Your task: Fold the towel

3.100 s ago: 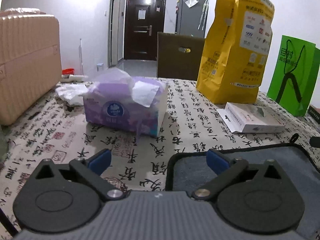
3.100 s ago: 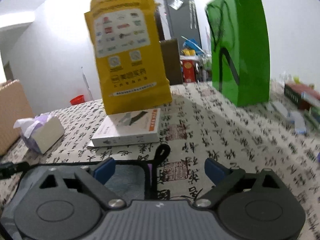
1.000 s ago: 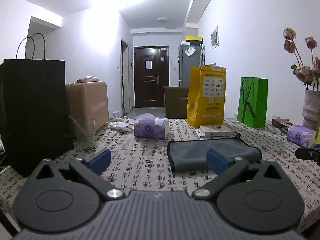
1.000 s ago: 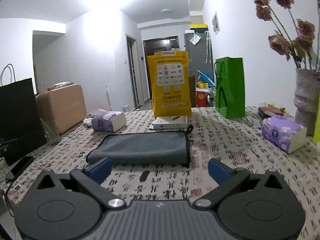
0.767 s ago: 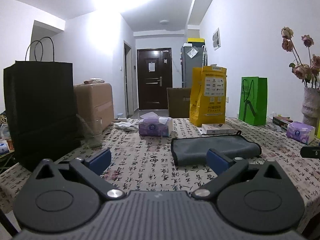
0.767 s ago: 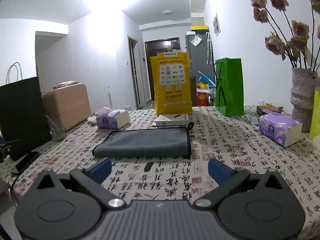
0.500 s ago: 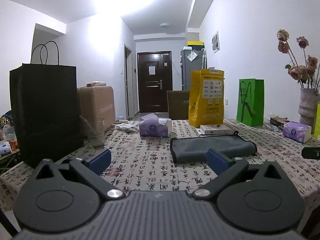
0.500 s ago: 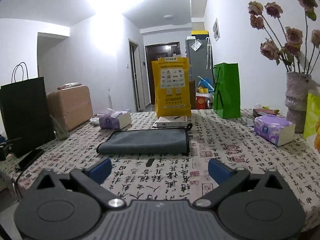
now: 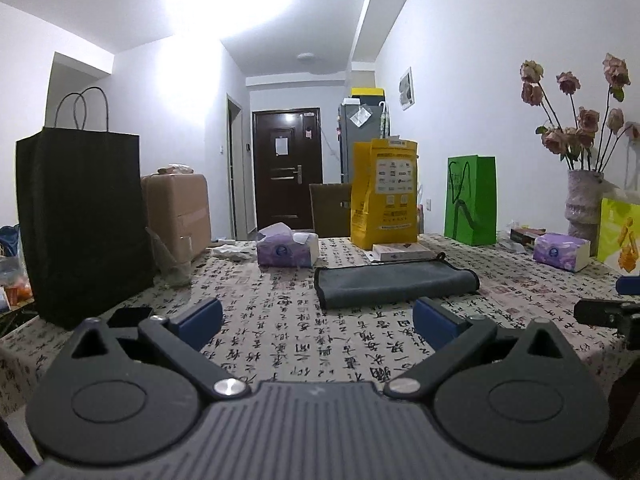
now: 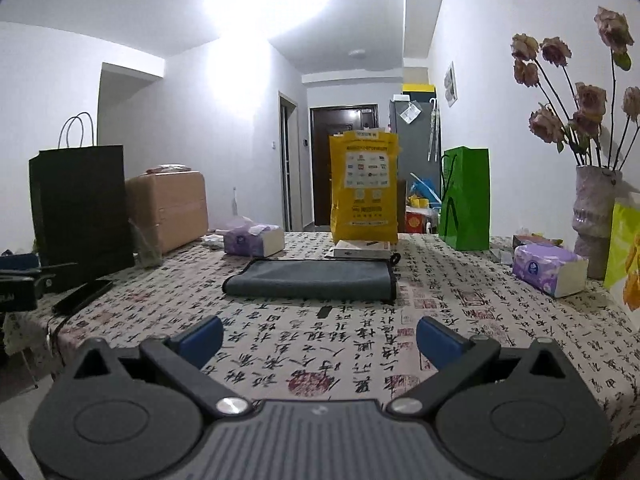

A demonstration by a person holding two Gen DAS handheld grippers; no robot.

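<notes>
A grey towel with a black border [image 9: 394, 282] lies folded flat in the middle of the table; it also shows in the right wrist view [image 10: 316, 276]. My left gripper [image 9: 318, 318] is open and empty, held back near the table's front edge, well short of the towel. My right gripper [image 10: 318, 338] is open and empty, also back near the front edge. The right gripper's tip shows at the right edge of the left wrist view [image 9: 608, 312].
The table [image 10: 460, 320] has a calligraphy-print cloth. A black paper bag [image 9: 84, 224] and phone [image 10: 82, 296] are at the left, a tissue box [image 9: 286, 250] and a yellow bag [image 9: 384, 194] behind the towel, a green bag [image 9: 470, 200], second tissue box [image 10: 550, 264] and a vase [image 10: 596, 216] at the right.
Both grippers have pulled back from the towel toward the table's front edge and stayed open. The towel lies still and looks smaller and farther away.
</notes>
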